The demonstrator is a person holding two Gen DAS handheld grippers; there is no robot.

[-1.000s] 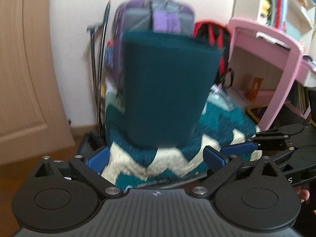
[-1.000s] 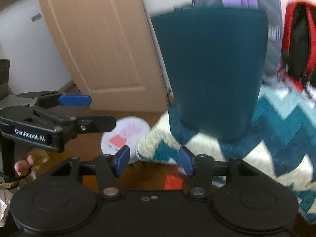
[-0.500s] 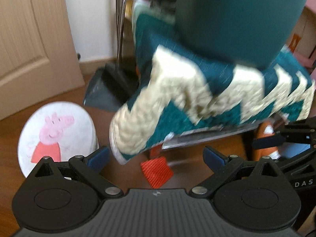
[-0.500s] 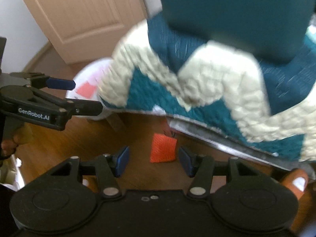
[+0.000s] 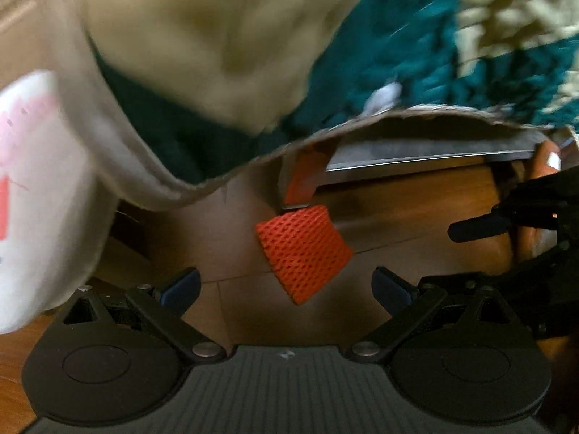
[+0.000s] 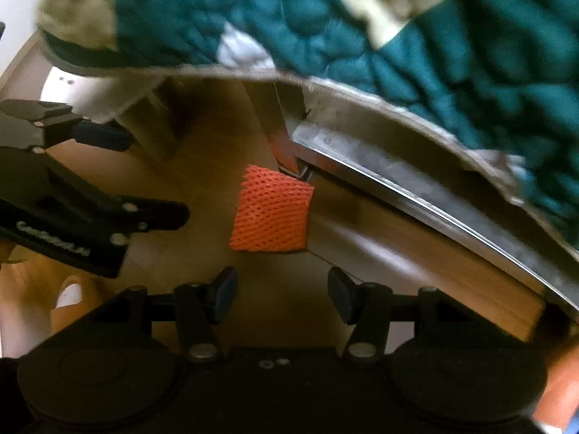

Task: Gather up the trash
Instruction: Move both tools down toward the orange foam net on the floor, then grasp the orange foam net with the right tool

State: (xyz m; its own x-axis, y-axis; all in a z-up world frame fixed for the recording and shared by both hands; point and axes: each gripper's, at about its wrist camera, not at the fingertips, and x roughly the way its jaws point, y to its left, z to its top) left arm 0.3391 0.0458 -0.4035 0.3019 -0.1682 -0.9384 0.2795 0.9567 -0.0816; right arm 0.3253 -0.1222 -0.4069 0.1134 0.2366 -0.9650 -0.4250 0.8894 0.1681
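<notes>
An orange foam net sleeve (image 5: pixel 304 251) lies on the wooden floor under the edge of a teal and cream blanket (image 5: pixel 416 43). It also shows in the right wrist view (image 6: pixel 270 214). My left gripper (image 5: pixel 286 287) is open and empty, low over the floor, with the net just ahead between its fingers. My right gripper (image 6: pixel 283 289) is open and empty, a little short of the net. Each gripper shows at the side of the other's view.
The blanket (image 6: pixel 398 25) hangs over a metal-edged frame (image 6: pixel 416 181) with an orange leg (image 5: pixel 304 177) right behind the net. A white round stool (image 5: pixel 39 188) stands at the left. A bare toe (image 6: pixel 70 294) is near the right gripper.
Both grippers have tipped down from the dark teal bin on the blanket to the floor and come close to the orange net. Both stay open.
</notes>
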